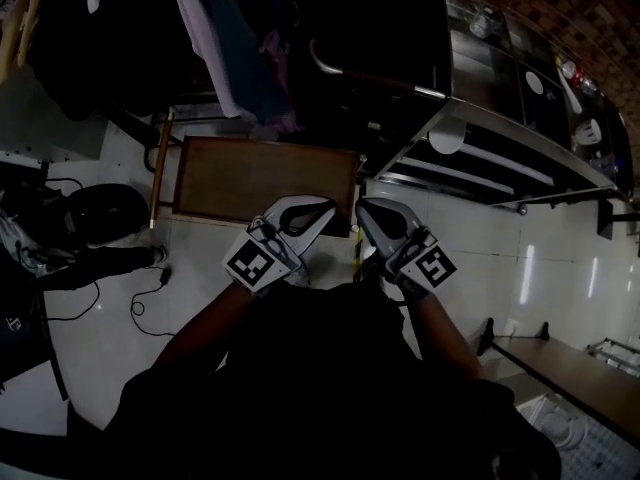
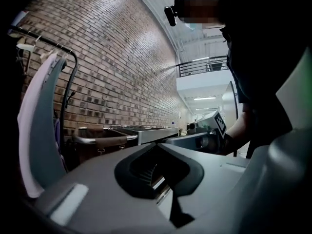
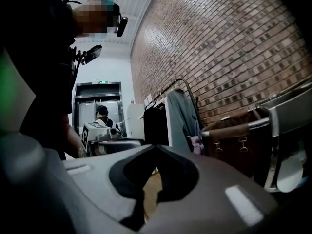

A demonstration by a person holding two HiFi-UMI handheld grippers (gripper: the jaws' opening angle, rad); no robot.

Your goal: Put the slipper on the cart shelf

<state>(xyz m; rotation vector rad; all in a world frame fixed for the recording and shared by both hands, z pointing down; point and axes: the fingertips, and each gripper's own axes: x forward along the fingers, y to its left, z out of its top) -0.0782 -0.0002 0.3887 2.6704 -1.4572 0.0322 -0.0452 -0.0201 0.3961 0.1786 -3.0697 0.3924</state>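
Grey right gripper [image 3: 156, 147], red-brown brick wall [image 3: 234, 48]

Left gripper [image 1: 313, 214], right gripper [image 1: 374, 215] side by side — tips near brown board [image 1: 250, 173]

Open tile floor [image 1: 480, 253] btwn me & cart [image 1: 500, 163] at R; brown table [image 1: 260, 178] blocks straight ahead, hanging clothes [image 1: 225, 48] beyond.

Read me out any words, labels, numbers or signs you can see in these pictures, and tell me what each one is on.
No text here can be read.
In the right gripper view, the green sign above the lift doors is too small and blurred to read.
In the head view, the marker cubes show only black-and-white square patterns, not letters or numbers.
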